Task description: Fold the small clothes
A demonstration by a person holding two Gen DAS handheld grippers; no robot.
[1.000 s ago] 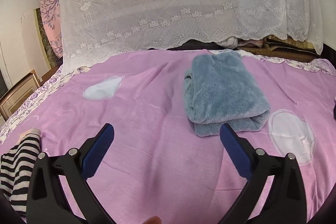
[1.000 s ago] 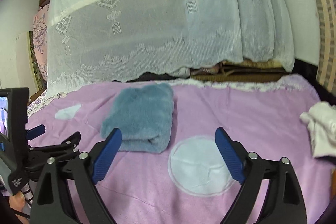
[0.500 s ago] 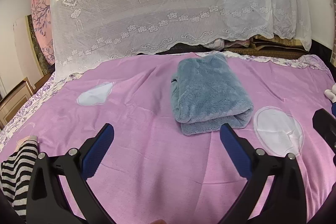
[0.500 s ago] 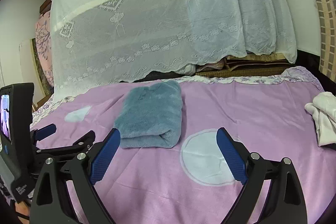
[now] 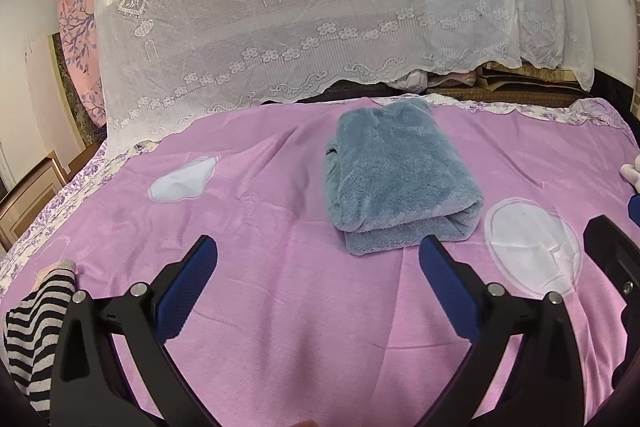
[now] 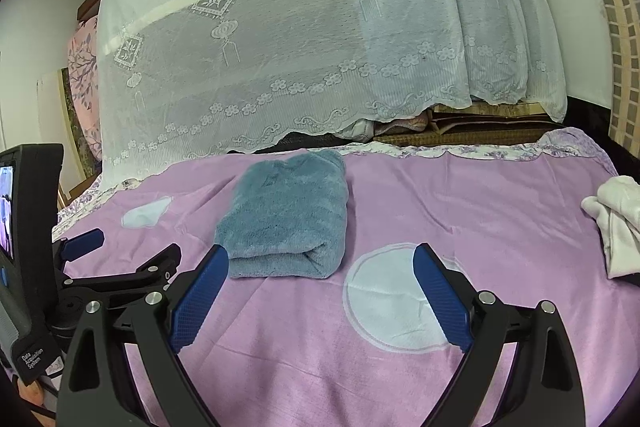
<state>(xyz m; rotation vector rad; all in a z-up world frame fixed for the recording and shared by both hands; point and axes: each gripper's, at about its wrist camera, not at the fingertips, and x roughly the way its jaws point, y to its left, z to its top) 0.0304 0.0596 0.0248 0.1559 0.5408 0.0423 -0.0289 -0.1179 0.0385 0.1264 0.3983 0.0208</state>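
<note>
A folded blue fleece garment (image 5: pixel 396 179) lies on the pink bedsheet (image 5: pixel 280 307), a little beyond both grippers; it also shows in the right wrist view (image 6: pixel 288 223). My left gripper (image 5: pixel 318 259) is open and empty, held above the sheet in front of the garment. My right gripper (image 6: pixel 320 267) is open and empty, just in front of the garment's folded edge. A black-and-white striped garment (image 5: pixel 36 327) lies at the left edge of the bed. A crumpled white garment (image 6: pixel 616 223) lies at the right edge.
A white lace cover (image 5: pixel 320 7) drapes over a tall pile at the far side of the bed. The sheet has white circle patches (image 6: pixel 396 303). The left gripper's body and screen (image 6: pixel 28 247) sit at the left of the right wrist view.
Both grippers have pulled back and lifted slightly from the folded blue garment, which now sits farther off and more central. Both stay open.
</note>
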